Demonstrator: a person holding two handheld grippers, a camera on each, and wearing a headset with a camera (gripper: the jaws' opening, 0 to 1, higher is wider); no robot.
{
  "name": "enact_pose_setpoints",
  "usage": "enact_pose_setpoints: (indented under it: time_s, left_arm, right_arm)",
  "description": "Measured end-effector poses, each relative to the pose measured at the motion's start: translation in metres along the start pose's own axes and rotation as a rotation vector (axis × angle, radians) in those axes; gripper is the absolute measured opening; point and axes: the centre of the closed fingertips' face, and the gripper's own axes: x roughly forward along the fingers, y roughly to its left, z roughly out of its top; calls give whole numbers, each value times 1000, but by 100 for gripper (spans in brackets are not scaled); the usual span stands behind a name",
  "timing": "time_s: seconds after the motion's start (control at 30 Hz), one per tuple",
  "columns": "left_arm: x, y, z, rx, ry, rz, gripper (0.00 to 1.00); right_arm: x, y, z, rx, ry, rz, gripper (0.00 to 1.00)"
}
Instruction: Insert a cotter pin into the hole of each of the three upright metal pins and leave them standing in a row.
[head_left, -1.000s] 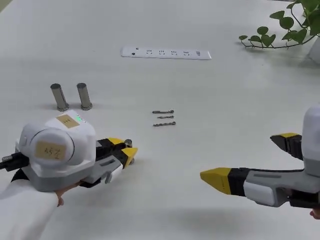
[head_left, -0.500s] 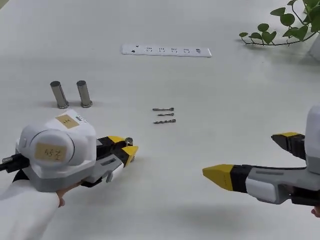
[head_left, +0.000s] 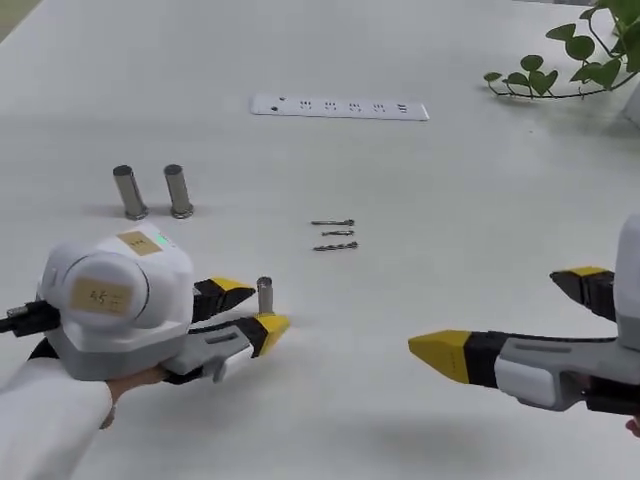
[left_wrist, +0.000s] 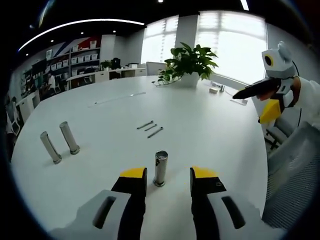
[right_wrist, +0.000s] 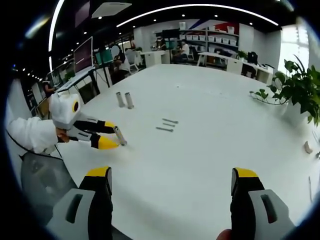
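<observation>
One metal pin (head_left: 265, 295) (left_wrist: 160, 167) stands upright on the white table between the jaws of my left gripper (head_left: 253, 305) (left_wrist: 168, 175), which is open with a gap on each side of the pin. Two more upright metal pins (head_left: 129, 192) (head_left: 178, 191) stand side by side at the far left. Three cotter pins (head_left: 335, 234) (left_wrist: 149, 127) lie flat in a short stack mid-table. My right gripper (head_left: 510, 318) (right_wrist: 171, 173) hovers at the lower right, wide open with nothing between its fingers. The right gripper view shows the left gripper (right_wrist: 109, 134) around its pin (right_wrist: 120, 135).
A white power strip (head_left: 340, 107) lies flat at the back of the table. A leafy potted plant (head_left: 580, 55) (left_wrist: 190, 62) trails at the back right corner. Bare table surface (head_left: 420, 280) separates the two grippers.
The left gripper's jaws were together on the near pin and have spread apart. The pin now stands free between them. The right gripper has hardly moved.
</observation>
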Motion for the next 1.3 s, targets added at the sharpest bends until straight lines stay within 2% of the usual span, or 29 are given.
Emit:
enact_pose_setpoints:
  time_s: [0.13, 0.2, 0.27, 0.3, 0.33, 0.47, 0.6, 0.67, 0.7, 0.73, 0.8, 0.93, 1.2, 1.3]
  left_arm:
    - [-6, -5, 10, -13, -35, -18, 44]
    - [-10, -5, 17, -17, -60, -17, 47]
    - [-13, -3, 20, -16, -67, -10, 52]
    - [-15, -2, 19, -17, -59, -7, 57]
    - [-17, -1, 15, -18, -32, -8, 60]
    - [-26, 1, 14, -26, -27, -6, 66]
    - [-35, -2, 16, -20, -30, -20, 80]
    - [-39, -5, 19, -8, -36, -35, 87]
    - [-40, -8, 23, -29, -60, -57, 91]
    - [-43, -13, 27, -77, -88, -83, 93]
    - [-47, -11, 29, -54, -86, -78, 98]
    - [-53, -10, 29, -37, -82, -77, 99]
    - [-63, -5, 16, -26, -32, -70, 99]
    - [-65, -1, 14, -22, -28, -53, 99]
  right_arm:
    - [-1, 2, 1, -16, -4, 6, 98]
    - [-1, 3, 1, -21, -4, 7, 98]
    - [-1, 4, 2, -21, -5, 9, 98]
    - [-1, 5, 2, -21, -6, 10, 98]
    - [-1, 5, 2, -21, -7, 10, 98]
    - [-2, 7, 3, -31, -5, 13, 98]
    - [-1, 9, 4, -42, -5, 17, 98]
    - [-1, 9, 5, -44, -6, 19, 98]
    - [-1, 9, 6, -44, -7, 19, 98]
    - [0, 10, 6, -46, -8, 20, 98]
    - [0, 10, 7, -48, -10, 20, 98]
    - [1, 11, 8, -52, -9, 22, 98]
    - [4, 11, 10, -54, -6, 26, 97]
    - [6, 11, 13, -67, -1, 32, 97]
